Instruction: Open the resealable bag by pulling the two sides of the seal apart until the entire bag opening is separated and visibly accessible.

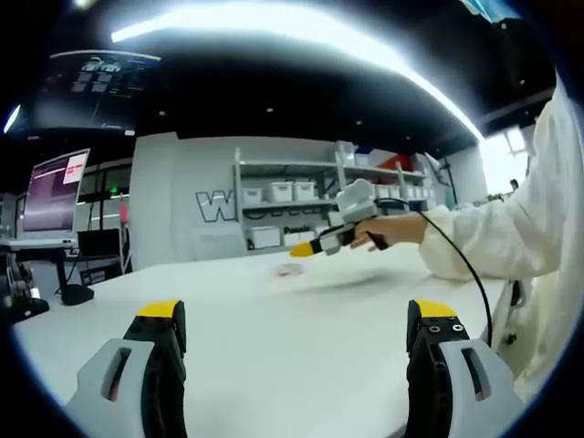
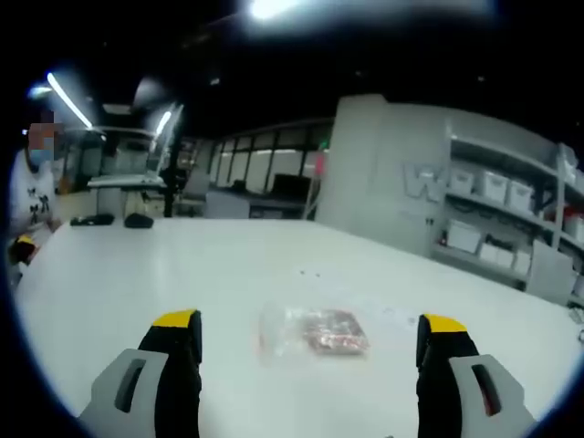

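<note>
**Bag untouched, both grippers wide: slip risk on approach**

Small clear plastic resealable bag with reddish contents [image 2: 312, 330] lies flat on the white tabletop [image 2: 137, 274], just beyond and between the right gripper's [image 2: 310, 351] yellow-tipped jaws, which are spread wide with nothing in them. Left gripper [image 1: 297, 342] is likewise spread and empty, farther off; in its view the bag is a faint blur [image 1: 288, 270] under the other gripper, seal side probably unreadable. Risks: thin film lying flat may slide away when a jaw lands; pinching both seal lips together would keep it closed; grabbing the body could crush contents.
</note>
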